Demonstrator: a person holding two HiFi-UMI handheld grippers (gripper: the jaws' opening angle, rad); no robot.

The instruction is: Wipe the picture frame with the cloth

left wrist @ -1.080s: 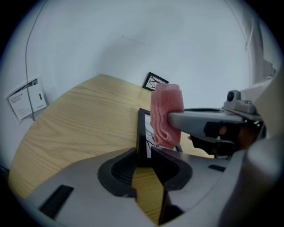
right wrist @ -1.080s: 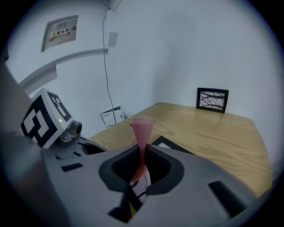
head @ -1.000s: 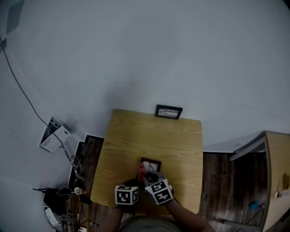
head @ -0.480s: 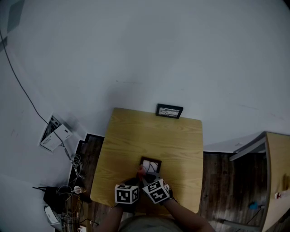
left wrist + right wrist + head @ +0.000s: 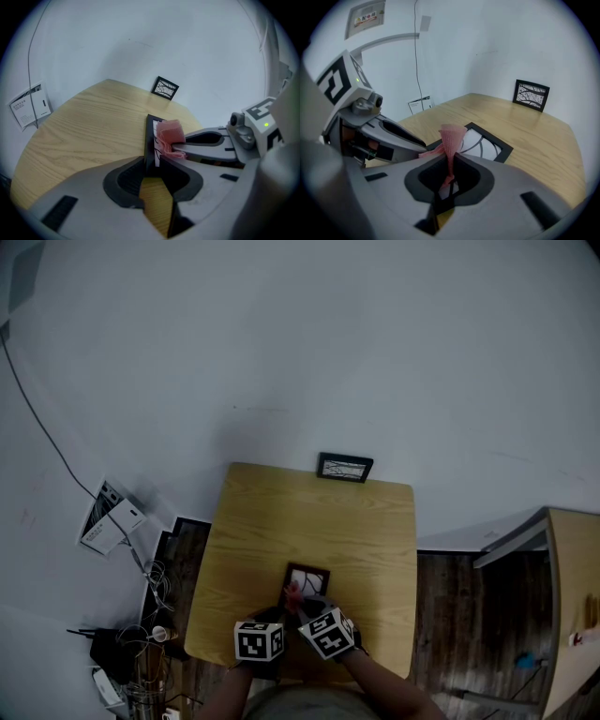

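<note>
Tabletop of pale wood carries the work, with the person standing at its near edge and both tools drawn close together there. A second frame leans against the wall at the far edge, well apart from the action and seemingly no part of it.

Near the front edge sits the picture frame, black-bordered with a white print. The left gripper has its jaws closed across the frame's near edge, pinching the border between the pads. That grip looks meant to steady the frame so it does not slide under the wiping; whether the held edge is lifted off the wood I cannot tell.

The right gripper has its jaws clamped narrowly on the pink cloth, which sticks up from between them in a folded tuft. This gripper hangs just over the frame's glass, angled downwards, beside the left one. The cloth's free end lies at the near corner of the glass, touching it or very nearly so, which suggests a wiping stroke is in hand.
</note>
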